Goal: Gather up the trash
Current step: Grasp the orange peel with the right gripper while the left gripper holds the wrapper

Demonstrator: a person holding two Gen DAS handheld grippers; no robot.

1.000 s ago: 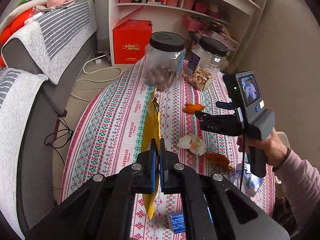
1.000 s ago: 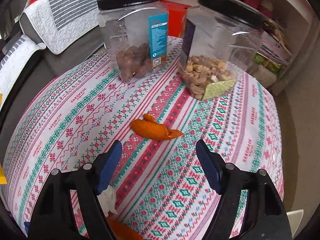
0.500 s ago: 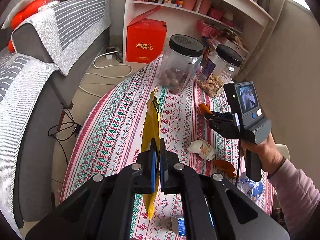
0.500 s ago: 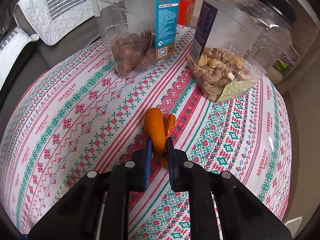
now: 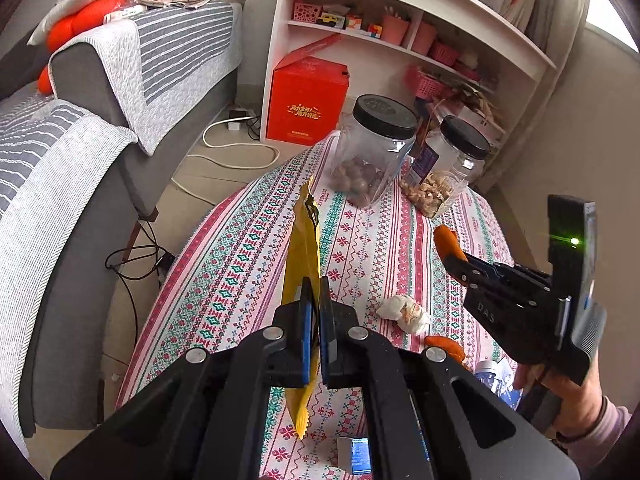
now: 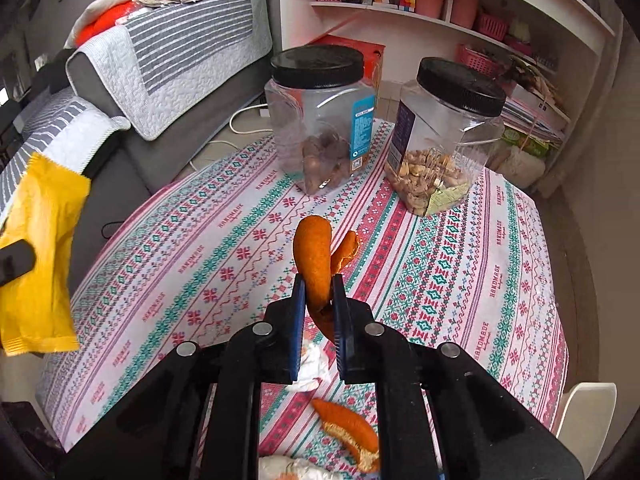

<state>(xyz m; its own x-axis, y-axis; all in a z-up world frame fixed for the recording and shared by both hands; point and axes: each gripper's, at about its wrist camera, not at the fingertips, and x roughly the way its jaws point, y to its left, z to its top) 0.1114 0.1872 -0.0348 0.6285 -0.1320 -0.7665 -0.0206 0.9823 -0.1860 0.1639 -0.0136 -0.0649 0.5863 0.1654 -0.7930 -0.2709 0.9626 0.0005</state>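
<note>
Left gripper (image 5: 315,312), lower centre of its view: jaws clamped on a yellow snack wrapper (image 5: 303,248) held upright above the patterned tablecloth (image 5: 240,264). Right gripper (image 6: 317,312), centre of its view: jaws pinched on a curled orange peel (image 6: 313,258), lifted off the cloth. Remaining on the table: second orange peel (image 6: 350,430), crumpled tissue (image 5: 404,312), two black-lidded jars (image 6: 324,120) toward the top.

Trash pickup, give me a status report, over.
Left gripper shut on yellow wrapper. Right gripper shut on orange peel, lifted off table. Another peel and crumpled tissue remain. Nothing in the way.
</note>
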